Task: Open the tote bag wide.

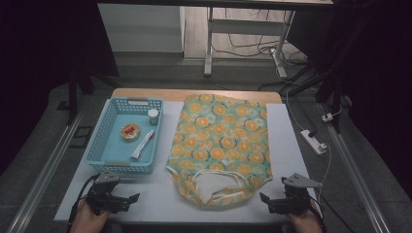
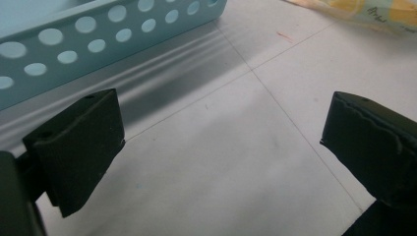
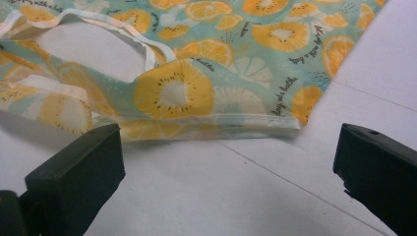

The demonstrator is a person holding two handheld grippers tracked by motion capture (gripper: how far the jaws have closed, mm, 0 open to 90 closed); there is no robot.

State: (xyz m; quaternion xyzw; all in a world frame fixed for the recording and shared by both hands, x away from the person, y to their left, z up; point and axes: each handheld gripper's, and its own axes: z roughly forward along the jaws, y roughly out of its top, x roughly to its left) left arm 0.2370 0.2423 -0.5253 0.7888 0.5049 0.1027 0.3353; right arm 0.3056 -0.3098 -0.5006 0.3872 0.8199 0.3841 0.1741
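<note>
Both grippers rest at the near edge of the table [image 1: 291, 145], one on each side, with nothing in them. The left gripper [image 1: 127, 199] sits just in front of the basket [image 1: 108, 160]; its jaws stand wide apart over bare table, and its own view shows the perforated basket wall [image 2: 98, 34] close ahead. The right gripper [image 1: 266, 200] lies beside the near right corner of the bag [image 1: 221, 141], jaws likewise spread and empty — its own view puts the bag's hemmed mouth edge [image 3: 206, 120] just beyond the tips, apart from them. The bag, orange-slice print, lies flat in the middle of the table, mouth and handles [image 1: 218, 182] toward the person, presumably so the opening can be reached and lifted. The basket holds a small jar [image 1: 153, 115], a round tin [image 1: 129, 132] and a tube [image 1: 142, 144], set beside the bag — likely as goods for packing. Judged stage: start position, nothing yet handled.
</note>
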